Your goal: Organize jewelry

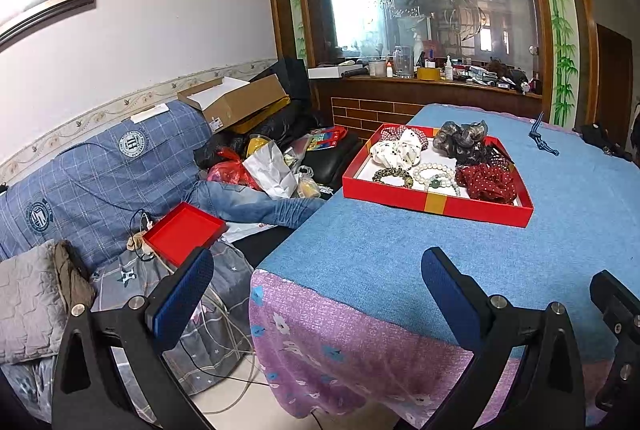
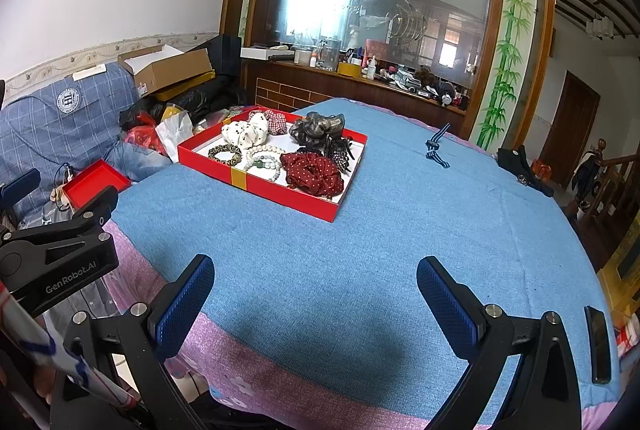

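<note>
A red box [image 1: 436, 203] [image 2: 256, 181] stands on the blue table cover. It holds a white dotted scrunchie [image 1: 394, 151] [image 2: 244, 133], a grey scrunchie [image 1: 460, 137] [image 2: 318, 127], a dark red dotted scrunchie [image 1: 486, 181] [image 2: 312, 175], a white bead bracelet [image 1: 436, 177] [image 2: 264, 159] and a dark braided bracelet [image 1: 394, 177] [image 2: 225, 153]. A blue striped band [image 1: 542, 139] [image 2: 436, 147] lies on the cover right of the box. My left gripper [image 1: 318, 290] is open and empty at the table's near left corner. My right gripper [image 2: 316, 300] is open and empty above the near cover.
The blue cover [image 2: 400, 250] overlies a pink floral cloth [image 1: 340, 350]. A red lid [image 1: 184, 232] [image 2: 96, 181] rests on the cluttered sofa at left. A black object [image 2: 524, 165] lies at the table's far right. A phone [image 2: 598, 342] lies at the near right edge.
</note>
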### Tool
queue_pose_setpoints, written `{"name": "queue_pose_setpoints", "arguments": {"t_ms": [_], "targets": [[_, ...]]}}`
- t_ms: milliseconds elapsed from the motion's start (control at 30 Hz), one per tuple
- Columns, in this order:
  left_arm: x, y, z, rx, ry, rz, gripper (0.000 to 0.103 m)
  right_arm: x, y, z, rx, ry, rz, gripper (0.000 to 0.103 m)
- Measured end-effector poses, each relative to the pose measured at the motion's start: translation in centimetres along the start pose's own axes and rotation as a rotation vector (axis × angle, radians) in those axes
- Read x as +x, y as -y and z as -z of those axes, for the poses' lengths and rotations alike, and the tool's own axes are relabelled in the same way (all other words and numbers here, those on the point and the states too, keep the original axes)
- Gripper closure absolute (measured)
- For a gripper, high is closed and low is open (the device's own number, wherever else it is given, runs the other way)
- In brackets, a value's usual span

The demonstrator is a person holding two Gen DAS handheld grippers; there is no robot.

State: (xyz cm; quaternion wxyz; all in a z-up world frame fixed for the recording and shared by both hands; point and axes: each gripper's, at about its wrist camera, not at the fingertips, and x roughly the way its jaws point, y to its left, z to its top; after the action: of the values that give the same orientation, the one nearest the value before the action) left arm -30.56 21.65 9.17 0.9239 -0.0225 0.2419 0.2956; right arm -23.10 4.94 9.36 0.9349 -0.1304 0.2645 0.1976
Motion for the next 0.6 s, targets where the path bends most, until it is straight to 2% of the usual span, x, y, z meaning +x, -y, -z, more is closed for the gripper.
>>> {"name": "queue_pose_setpoints", "arguments": {"t_ms": [600], "targets": [[0.18, -0.60, 0.44, 0.000, 0.000, -0.004, 0.000, 0.00, -0.04, -0.11, 0.000, 0.000, 0.000, 0.000]]}}
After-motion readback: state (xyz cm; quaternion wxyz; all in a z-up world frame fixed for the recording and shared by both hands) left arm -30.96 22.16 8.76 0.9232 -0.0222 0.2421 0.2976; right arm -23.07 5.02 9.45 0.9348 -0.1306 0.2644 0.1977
